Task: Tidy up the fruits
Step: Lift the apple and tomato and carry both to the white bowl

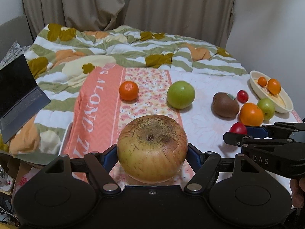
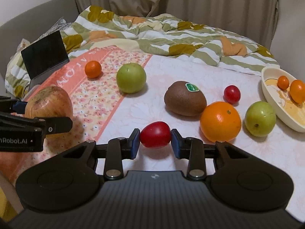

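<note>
The red fruit point(image 2: 155, 137) lies on the bed point(image 2: 190, 152) between your right gripper point(image 2: 155, 143), its jaws clenched on both ends; lift straight up so it does not roll out, then carry it toward the bowl point(image 2: 270, 97), passing over the orange point(image 2: 220, 121) and green fruit point(image 2: 260, 118) beside it; set it down low before you release; your left gripper point(image 1: 152, 152) grasps the big apple point(image 1: 152, 148), so keep that hand well apart.

Matte black left gripper point(image 1: 152, 150) and right gripper point(image 2: 155, 140): blue pads, silver pivot screws, round housings, white lettering.
</note>
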Motion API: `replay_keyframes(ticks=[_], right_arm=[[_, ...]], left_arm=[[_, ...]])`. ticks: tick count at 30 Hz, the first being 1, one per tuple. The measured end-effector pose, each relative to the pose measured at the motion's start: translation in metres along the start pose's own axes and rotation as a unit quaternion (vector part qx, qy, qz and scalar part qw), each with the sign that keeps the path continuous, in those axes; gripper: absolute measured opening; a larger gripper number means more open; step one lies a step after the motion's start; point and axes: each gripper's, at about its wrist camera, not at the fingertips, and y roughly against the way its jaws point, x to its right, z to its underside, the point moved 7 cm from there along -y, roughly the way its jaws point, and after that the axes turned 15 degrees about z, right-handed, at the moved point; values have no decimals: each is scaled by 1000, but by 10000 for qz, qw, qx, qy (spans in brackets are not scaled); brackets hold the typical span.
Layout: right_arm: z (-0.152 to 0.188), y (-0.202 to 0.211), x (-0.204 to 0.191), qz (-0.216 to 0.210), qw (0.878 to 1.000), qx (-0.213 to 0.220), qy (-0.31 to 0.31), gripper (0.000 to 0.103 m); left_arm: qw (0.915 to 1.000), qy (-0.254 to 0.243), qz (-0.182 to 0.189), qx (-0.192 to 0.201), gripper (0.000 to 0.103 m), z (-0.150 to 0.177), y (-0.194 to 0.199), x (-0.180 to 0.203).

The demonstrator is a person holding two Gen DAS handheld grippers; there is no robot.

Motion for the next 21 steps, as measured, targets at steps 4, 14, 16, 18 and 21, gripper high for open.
replay_keyframes(ticks=[4,14,16,18,21], right_arm=[[-5,18,6,-19,9998,64,-169,50],[-12,76,44,7,9972,-4,-748,50],[-12,86,52,82,9971,21,-757,50],[-11,94,63,151,9968,66,-784,50],[-11,102,76,195,9962,111,-845,50]], left_arm=[[9999,-33,12,166,77,-6,15,10],[9985,-187,195,483,77,-26,52,44],[9977,-302,256,543,77,-31,57,55],[9968,-408,327,608,77,-37,60,66],[9956,-477,395,709,77,-43,63,84]])
